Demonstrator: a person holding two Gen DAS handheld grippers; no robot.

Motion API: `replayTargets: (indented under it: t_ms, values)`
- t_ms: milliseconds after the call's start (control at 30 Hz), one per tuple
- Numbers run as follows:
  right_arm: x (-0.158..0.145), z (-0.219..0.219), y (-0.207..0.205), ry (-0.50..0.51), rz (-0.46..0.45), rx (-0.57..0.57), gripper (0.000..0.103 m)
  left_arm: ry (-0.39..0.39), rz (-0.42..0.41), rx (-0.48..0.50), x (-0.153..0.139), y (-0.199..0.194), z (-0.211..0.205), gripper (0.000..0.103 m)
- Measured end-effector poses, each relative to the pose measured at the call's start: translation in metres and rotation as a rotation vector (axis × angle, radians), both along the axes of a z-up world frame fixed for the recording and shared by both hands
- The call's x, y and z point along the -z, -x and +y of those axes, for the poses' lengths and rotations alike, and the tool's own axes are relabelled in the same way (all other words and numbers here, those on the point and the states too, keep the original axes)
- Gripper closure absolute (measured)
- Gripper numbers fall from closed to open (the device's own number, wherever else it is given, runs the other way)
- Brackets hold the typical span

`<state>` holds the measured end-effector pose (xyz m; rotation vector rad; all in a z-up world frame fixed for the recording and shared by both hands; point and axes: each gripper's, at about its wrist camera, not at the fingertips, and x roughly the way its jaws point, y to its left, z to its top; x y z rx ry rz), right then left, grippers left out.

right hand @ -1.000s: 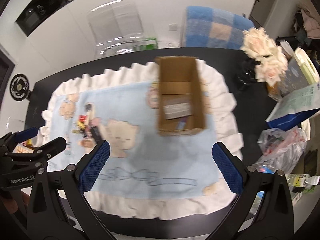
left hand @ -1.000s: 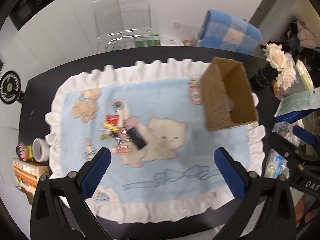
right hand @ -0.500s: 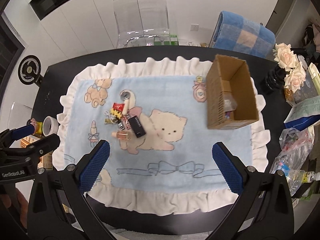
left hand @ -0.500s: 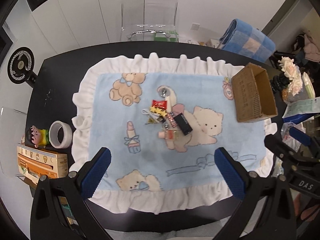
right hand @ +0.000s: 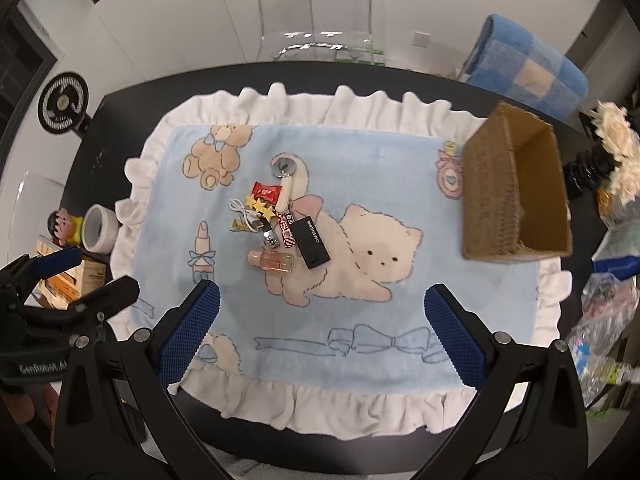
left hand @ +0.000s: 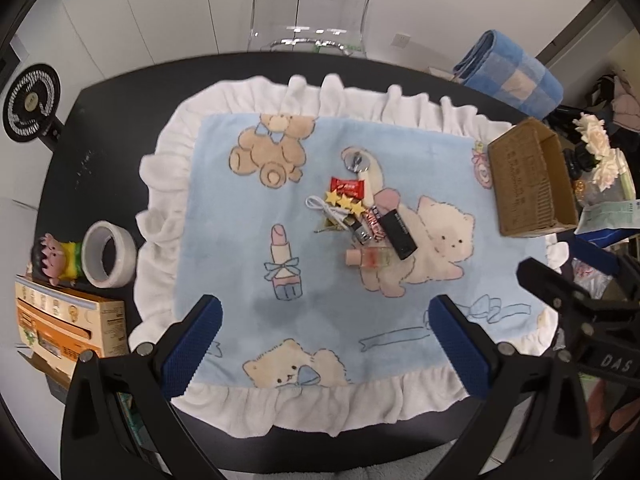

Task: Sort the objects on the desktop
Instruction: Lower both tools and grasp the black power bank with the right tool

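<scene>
Both my grippers, left gripper and right gripper, hover wide and empty | pile ahead, nearer the left | box far right.

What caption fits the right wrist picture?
Open right hand-held gripper above a pile of trinkets on the blanket.

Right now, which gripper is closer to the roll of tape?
Left. The left gripper hovers open nearer the tape roll at the table's left edge; the right gripper hovers open farther right.
</scene>
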<state>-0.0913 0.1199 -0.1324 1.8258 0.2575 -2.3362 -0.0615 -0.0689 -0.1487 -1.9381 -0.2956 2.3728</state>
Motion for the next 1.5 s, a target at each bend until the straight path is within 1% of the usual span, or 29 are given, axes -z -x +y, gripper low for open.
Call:
replayTargets:
  t_ms: [267,400,533,600,767,833,967,1133,1200,1267,1333,1367,1500]
  values:
    - [0.062,-0.004,0.024,-0.027,-0.056,-0.038,0.000,-0.029,-0.033,-0.033,0.056,0.012,0.004,0.000]
    - [0.104,-0.003,0.037,-0.036,-0.098,-0.057,0.000,-0.035,-0.059,-0.054,0.087,0.017,0.006,0.000]
    - [0.142,0.000,0.043,-0.051,-0.135,-0.086,0.001,-0.039,-0.089,-0.072,0.120,0.019,0.009,0.000]
    - [0.159,0.003,0.045,-0.059,-0.152,-0.099,0.002,-0.041,-0.102,-0.075,0.132,0.019,0.011,0.000]
    - [0.183,0.008,0.051,-0.068,-0.165,-0.127,0.005,-0.032,-0.120,-0.077,0.151,0.018,0.018,0.000]
    - [0.190,0.009,0.053,-0.064,-0.167,-0.136,0.009,-0.025,-0.121,-0.087,0.155,0.017,0.019,0.000]
    - [0.199,0.005,0.058,-0.059,-0.173,-0.163,0.018,-0.037,-0.128,-0.120,0.159,0.017,0.018,0.000]
    - [0.202,-0.008,0.056,-0.077,-0.154,-0.212,0.032,-0.054,-0.138,-0.135,0.162,0.017,0.018,0.000]
    - [0.201,-0.011,0.055,-0.086,-0.143,-0.229,0.035,-0.059,-0.140,-0.135,0.163,0.015,0.020,0.000]
    - [0.199,-0.014,0.054,-0.090,-0.135,-0.243,0.045,-0.065,-0.143,-0.137,0.165,0.014,0.020,0.000]
    - [0.196,-0.016,0.053,-0.090,-0.130,-0.247,0.064,-0.069,-0.145,-0.143,0.167,0.013,0.019,0.000]
    - [0.195,-0.016,0.052,-0.091,-0.127,-0.247,0.067,-0.071,-0.145,-0.147,0.168,0.013,0.019,0.000]
    - [0.192,-0.012,0.051,-0.075,-0.117,-0.237,0.069,-0.076,-0.141,-0.147,0.169,0.014,0.021,0.000]
